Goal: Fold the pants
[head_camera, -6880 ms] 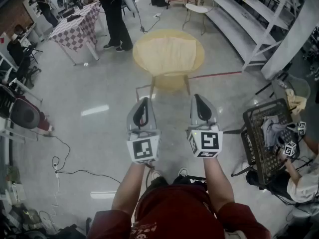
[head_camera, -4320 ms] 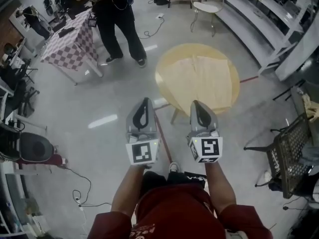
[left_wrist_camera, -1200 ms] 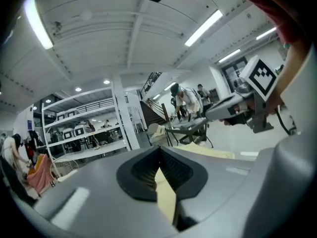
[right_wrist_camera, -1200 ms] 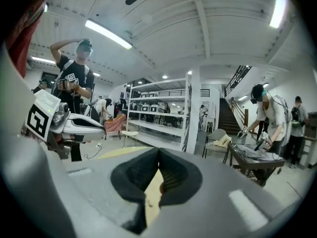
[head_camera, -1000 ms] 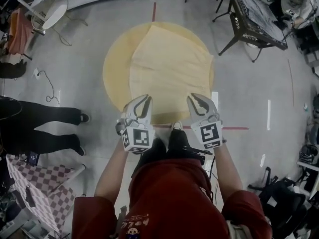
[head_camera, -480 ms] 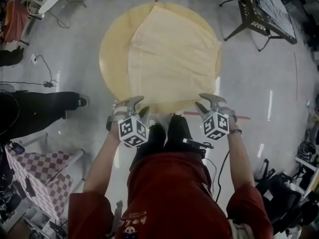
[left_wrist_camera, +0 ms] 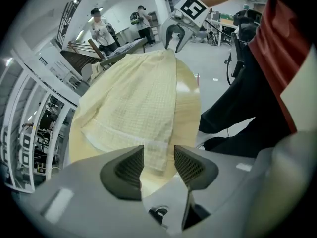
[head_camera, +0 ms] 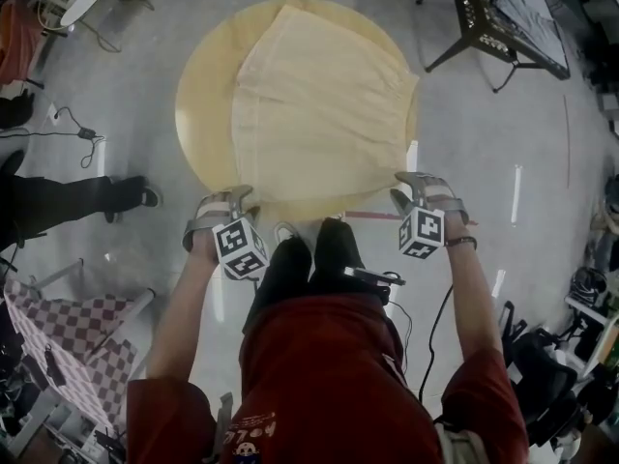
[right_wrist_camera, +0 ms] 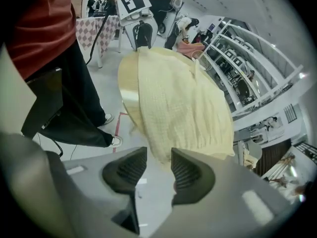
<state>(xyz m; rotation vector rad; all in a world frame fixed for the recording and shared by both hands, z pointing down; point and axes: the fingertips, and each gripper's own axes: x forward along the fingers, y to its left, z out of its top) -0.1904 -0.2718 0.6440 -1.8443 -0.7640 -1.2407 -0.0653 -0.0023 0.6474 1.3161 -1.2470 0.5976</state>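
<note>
The pale yellow pants lie spread flat on the round surface. Around it are a black folding stand at far right, a bystander's dark legs at left, a checkered table at near left, and red floor tape by the near rim. The holder's own black-trousered legs stand against that rim, between the two tools. The left hand-held gripper and right hand-held gripper sit at the pants' near corners. Both have their jaws spread, with cloth showing in each gap and the pads not pressing it. A second earlier both were pressed together and pointed farther ahead. The jaws have just been opening, and both now tip steeply down.
</note>
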